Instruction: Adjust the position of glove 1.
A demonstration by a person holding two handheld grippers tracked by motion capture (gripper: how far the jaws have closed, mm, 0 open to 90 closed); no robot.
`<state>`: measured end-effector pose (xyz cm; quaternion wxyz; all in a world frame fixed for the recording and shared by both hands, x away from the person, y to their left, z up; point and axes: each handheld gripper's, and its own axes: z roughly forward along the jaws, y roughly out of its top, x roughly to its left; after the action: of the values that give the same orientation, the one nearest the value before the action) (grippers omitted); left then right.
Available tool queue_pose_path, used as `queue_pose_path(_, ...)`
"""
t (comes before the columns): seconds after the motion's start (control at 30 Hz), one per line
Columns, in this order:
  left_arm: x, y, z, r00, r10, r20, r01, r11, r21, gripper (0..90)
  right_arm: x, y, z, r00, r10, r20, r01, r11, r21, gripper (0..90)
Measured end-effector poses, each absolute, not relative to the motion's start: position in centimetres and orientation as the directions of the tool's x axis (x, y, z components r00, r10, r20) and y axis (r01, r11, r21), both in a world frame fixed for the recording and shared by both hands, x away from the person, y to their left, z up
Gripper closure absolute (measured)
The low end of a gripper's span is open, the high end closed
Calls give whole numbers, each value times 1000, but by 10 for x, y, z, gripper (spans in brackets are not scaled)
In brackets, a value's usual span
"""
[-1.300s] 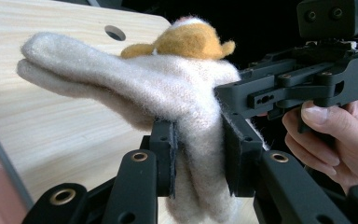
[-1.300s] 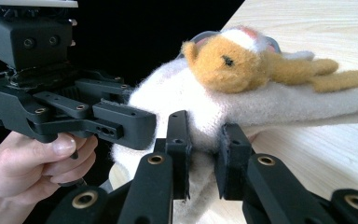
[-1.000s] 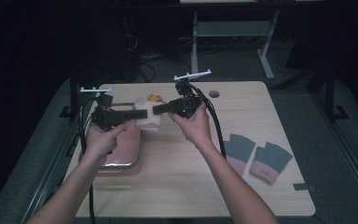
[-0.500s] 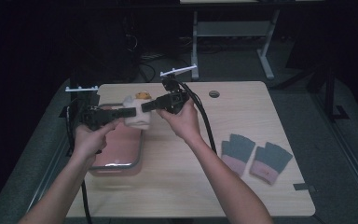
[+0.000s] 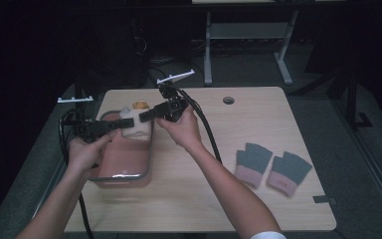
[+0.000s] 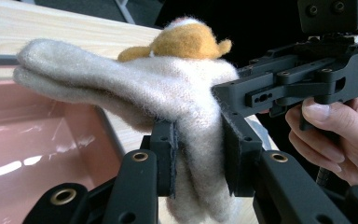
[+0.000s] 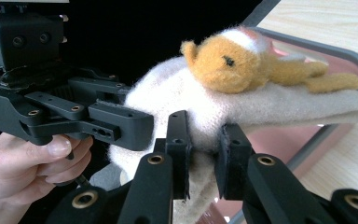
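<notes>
A cream woolly glove [image 5: 132,125] with an orange plush animal [image 5: 139,105] on it hangs stretched between both grippers, above the far end of a pink tray [image 5: 124,159]. My left gripper [image 5: 115,124] is shut on one end of the glove [image 6: 186,102], its pads pinching the fabric. From the right, my right gripper [image 5: 143,117] is shut on the other end [image 7: 200,116]. In the right gripper view the orange animal [image 7: 242,65] lies on top of the glove. The two grippers face each other, close together.
The pink tray with a grey rim [image 5: 146,164] stands at the table's left. A pair of grey and pink gloves [image 5: 271,167] lies at the right front. A round cable hole [image 5: 228,100] is at the far edge. Cables [image 5: 206,129] trail from the grippers.
Both hands have carried the glove leftward, from the table's middle to above the far end of the pink tray. Both grips are unchanged.
</notes>
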<state>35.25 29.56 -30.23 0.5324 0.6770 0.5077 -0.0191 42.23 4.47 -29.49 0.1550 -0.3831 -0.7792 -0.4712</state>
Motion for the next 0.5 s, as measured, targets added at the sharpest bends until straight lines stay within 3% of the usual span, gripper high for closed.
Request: queue_pose_path(0.5, 354, 319, -323, 407, 698, -589, 748, 115, 653, 687, 435, 72, -322, -635, 423, 646, 770, 289, 568, 775)
